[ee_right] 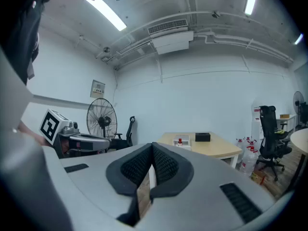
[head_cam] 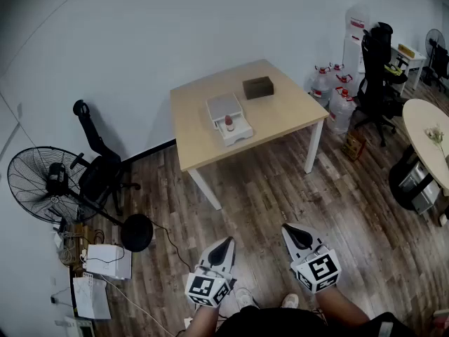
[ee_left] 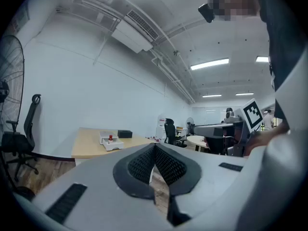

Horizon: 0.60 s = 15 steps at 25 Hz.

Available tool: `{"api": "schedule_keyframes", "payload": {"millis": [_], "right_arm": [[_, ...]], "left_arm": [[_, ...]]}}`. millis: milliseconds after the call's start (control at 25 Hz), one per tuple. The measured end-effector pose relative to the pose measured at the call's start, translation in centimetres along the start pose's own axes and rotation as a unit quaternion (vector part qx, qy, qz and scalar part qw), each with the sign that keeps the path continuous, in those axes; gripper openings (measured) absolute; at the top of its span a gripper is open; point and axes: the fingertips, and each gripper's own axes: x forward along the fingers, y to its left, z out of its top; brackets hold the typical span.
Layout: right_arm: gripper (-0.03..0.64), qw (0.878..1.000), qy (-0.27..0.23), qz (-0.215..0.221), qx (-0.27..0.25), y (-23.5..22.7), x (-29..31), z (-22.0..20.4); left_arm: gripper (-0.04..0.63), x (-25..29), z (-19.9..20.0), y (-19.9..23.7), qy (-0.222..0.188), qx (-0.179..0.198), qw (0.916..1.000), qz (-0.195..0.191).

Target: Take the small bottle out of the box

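Note:
A small bottle (head_cam: pixel 229 123) with a red cap stands in an open white box (head_cam: pixel 228 117) on a light wooden table (head_cam: pixel 280 111), far ahead of me. Both grippers are held low over the wooden floor, well short of the table. My left gripper (head_cam: pixel 227 243) is shut with nothing in it, and so is my right gripper (head_cam: pixel 287 229). The left gripper view shows the box (ee_left: pixel 109 140) and the bottle (ee_left: pixel 110 137) small in the distance. The right gripper view shows the bottle (ee_right: pixel 180 141) in the box (ee_right: pixel 182 143) on the table too.
A dark box (head_cam: pixel 258 87) sits on the table behind the white one. A floor fan (head_cam: pixel 43 183) and a black chair (head_cam: pixel 98 167) stand at the left, with cables and papers near the wall. Water bottles (head_cam: pixel 331 93), an office chair (head_cam: pixel 375 76) and a round table (head_cam: pixel 428 135) are at the right.

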Motion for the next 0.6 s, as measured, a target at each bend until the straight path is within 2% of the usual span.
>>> {"api": "schedule_keyframes", "payload": {"millis": [160, 360, 600], "right_arm": [[0.011, 1.000, -0.001, -0.007, -0.003, 0.1, 0.0, 0.2], [0.011, 1.000, 0.001, -0.013, -0.008, 0.5, 0.3, 0.4], [0.013, 1.000, -0.008, 0.016, -0.017, 3.2, 2.3, 0.7]], "left_arm": [[0.012, -0.8, -0.2, 0.8, 0.005, -0.007, 0.9999, 0.010], [0.012, -1.2, -0.2, 1.4, 0.006, -0.005, 1.0000, 0.006], [0.012, -2.4, 0.3, 3.0, -0.005, -0.002, 1.0000, 0.006]]}}
